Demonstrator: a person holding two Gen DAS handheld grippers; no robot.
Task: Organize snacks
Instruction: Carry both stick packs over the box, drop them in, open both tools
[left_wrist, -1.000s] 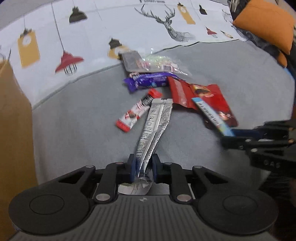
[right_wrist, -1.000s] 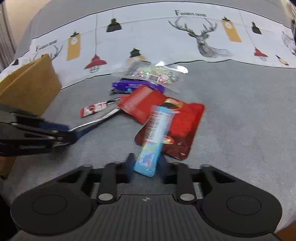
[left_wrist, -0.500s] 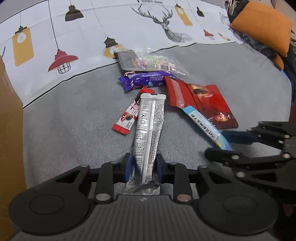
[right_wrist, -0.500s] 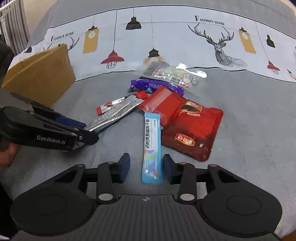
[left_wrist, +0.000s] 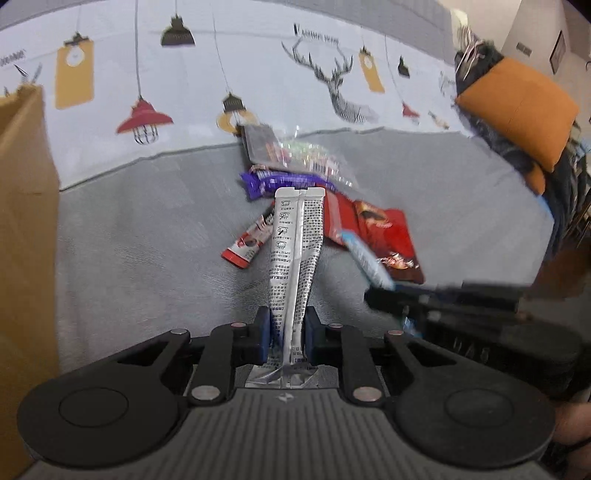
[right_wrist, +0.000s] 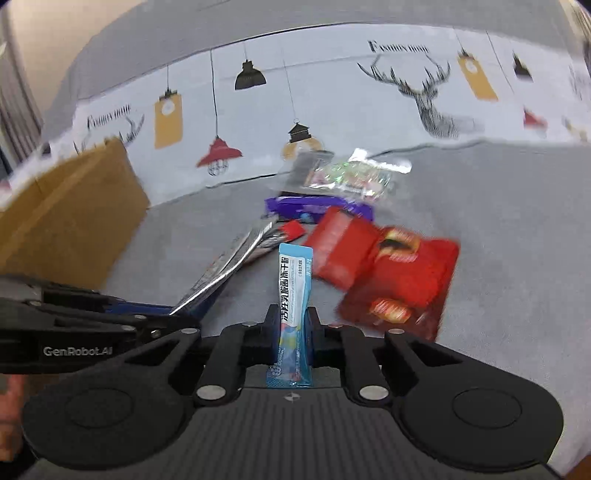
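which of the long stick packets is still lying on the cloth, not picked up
The small red-and-white stick packet, flat on the grey cloth. The silver stick packet and the light blue stick packet are each clamped in a hand-held gripper.

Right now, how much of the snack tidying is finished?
Nothing looks put away yet; the inside of the cardboard box is not visible. In hand: the left tool grips a silver stick pack, and the right tool, whose jaws have just been closing, grips a blue stick pack. Left on the grey cover: the red pouch, purple bar, clear candy bag and small red-and-white stick.
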